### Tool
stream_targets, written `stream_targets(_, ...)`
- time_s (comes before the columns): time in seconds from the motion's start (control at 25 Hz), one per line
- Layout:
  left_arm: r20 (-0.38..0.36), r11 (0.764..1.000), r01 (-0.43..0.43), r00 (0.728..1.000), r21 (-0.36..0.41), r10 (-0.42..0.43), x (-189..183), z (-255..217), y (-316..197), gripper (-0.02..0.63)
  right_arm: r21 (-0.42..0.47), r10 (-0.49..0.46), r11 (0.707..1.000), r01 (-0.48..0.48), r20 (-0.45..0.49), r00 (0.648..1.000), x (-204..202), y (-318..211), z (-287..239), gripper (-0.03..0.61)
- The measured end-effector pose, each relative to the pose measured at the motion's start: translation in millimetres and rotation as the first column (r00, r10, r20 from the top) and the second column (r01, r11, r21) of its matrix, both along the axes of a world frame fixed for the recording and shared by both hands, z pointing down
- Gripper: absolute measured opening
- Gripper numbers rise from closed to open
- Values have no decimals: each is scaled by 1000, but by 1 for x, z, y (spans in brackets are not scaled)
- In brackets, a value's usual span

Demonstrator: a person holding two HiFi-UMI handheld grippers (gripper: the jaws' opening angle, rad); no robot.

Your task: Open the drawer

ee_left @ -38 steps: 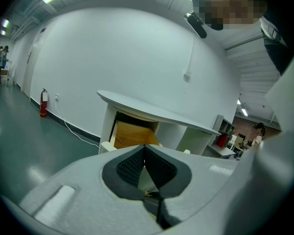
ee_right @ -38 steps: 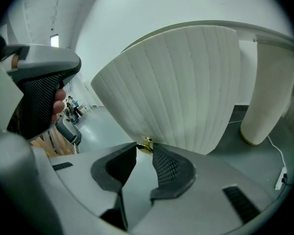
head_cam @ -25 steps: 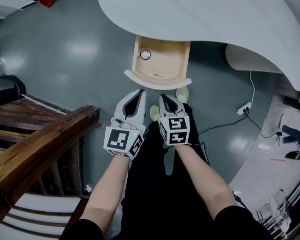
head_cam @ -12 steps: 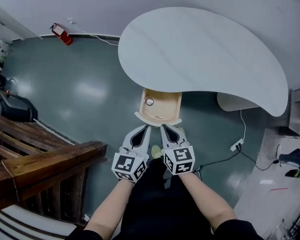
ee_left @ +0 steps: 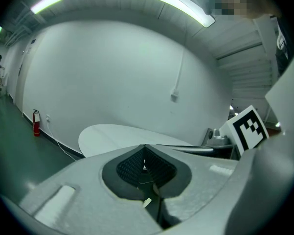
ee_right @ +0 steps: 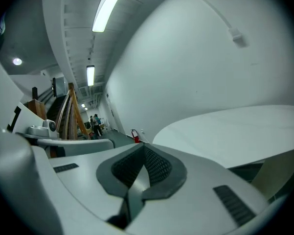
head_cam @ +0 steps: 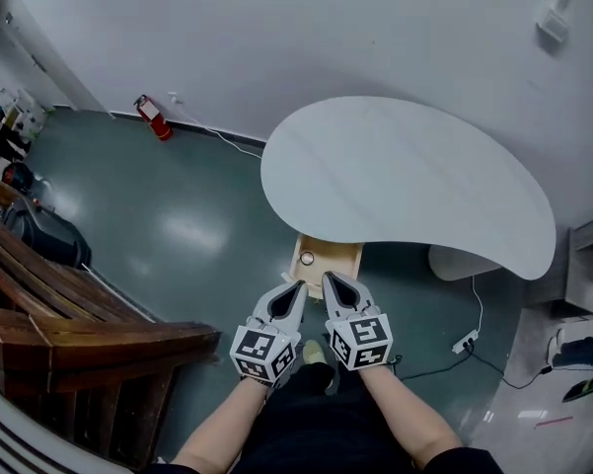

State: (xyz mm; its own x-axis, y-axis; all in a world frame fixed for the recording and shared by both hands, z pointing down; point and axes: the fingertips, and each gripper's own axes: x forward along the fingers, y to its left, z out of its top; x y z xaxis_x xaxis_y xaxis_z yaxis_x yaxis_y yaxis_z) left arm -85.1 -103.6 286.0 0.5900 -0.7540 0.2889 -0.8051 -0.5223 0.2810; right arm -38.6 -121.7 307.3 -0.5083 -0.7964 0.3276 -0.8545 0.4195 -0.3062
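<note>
Fingers [ee_left: 102, 185] on left gripper [head_cam: 297, 288] and right gripper [head_cam: 328, 278] are being held pressed together, nothing pinched. Both are being held side by side near the drawer [head_cam: 333, 257], which is standing pulled out from under the white desk [head_cam: 405, 176].

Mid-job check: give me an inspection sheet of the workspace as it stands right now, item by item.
Surface: white curved table, nothing on its top.
Job's things: drawer under the table's near edge, pulled open; small round object inside.
Clutter: nothing seen.
Grippers: left hand-held gripper and right hand-held gripper both shut, nothing between the jaws, held side by side.
Cables: white cable along the wall base; power strip with leads on the floor right of the drawer.
Surroundings: grey-green floor, fire extinguisher by the wall, wooden structure at left.
</note>
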Motion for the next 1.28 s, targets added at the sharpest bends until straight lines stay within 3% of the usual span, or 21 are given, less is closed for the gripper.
stream_targets(0.68, -50, 996, -4, 999, 87, 8, 1, -95, -31, 9, 143, -30, 989, 29, 9, 1000, -1, -31, -99, 15)
stream_targets(1.28, -55, 994, -1, 998, 112, 7, 7, -111, -43, 9, 172, -27, 985, 29, -17, 1000, 10, -40, -120, 15)
